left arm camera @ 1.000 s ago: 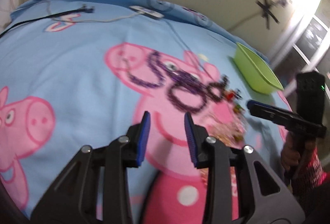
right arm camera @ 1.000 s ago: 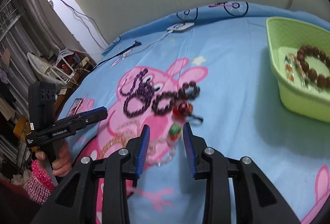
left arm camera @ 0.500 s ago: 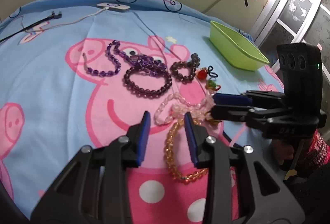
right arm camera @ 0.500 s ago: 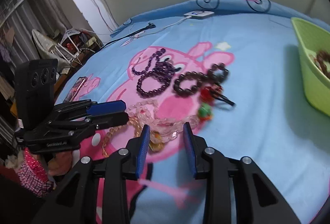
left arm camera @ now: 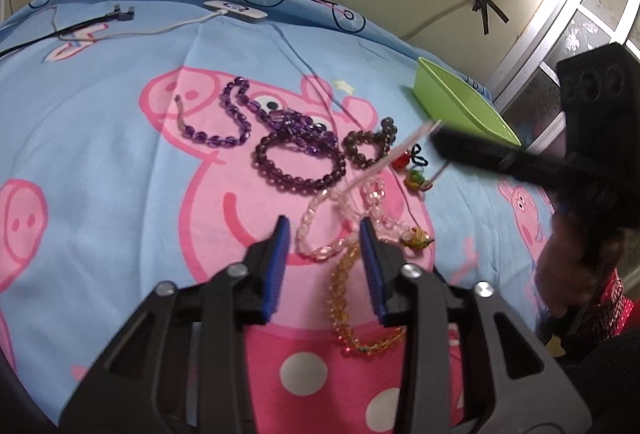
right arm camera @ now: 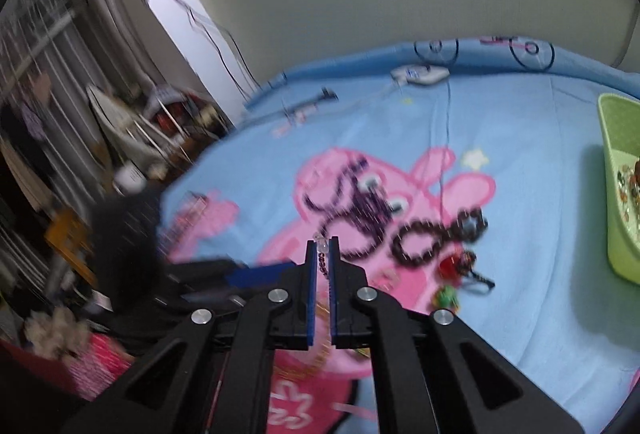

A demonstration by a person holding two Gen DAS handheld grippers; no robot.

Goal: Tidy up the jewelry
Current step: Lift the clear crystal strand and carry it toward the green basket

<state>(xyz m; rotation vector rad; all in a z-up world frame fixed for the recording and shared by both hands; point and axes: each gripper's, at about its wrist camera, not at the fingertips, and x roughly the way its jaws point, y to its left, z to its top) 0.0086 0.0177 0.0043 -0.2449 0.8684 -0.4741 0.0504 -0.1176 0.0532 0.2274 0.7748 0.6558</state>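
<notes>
On the blue cartoon-pig bedsheet (left arm camera: pixel 100 138) lie a purple bead necklace (left arm camera: pixel 236 118), a dark purple bracelet (left arm camera: pixel 296 162), a brown bracelet (left arm camera: pixel 368 146), an amber bracelet (left arm camera: pixel 344 298) and two small charms (left arm camera: pixel 408 170). My right gripper (right arm camera: pixel 323 246) is shut on a strand of the pink bead bracelet (left arm camera: pixel 316 230). The strand runs taut from the heap up to that gripper's tip (left arm camera: pixel 434 134). My left gripper (left arm camera: pixel 323 230) hovers low over the pink loop. Its jaws are opening and its pads touch nothing.
A green tray (right arm camera: pixel 616 194) with beads inside stands at the right. A white charger (left arm camera: pixel 236 10) and cables (left arm camera: pixel 92 24) lie at the far edge by the wall. A hand and red sleeve (left arm camera: pixel 592 298) hold the right gripper. Furniture clutter (right arm camera: pixel 120 138) stands left of the bed.
The right gripper has shut on the pink strand and risen, pulling it taut off the sheet. The left jaws have spread a little wider.
</notes>
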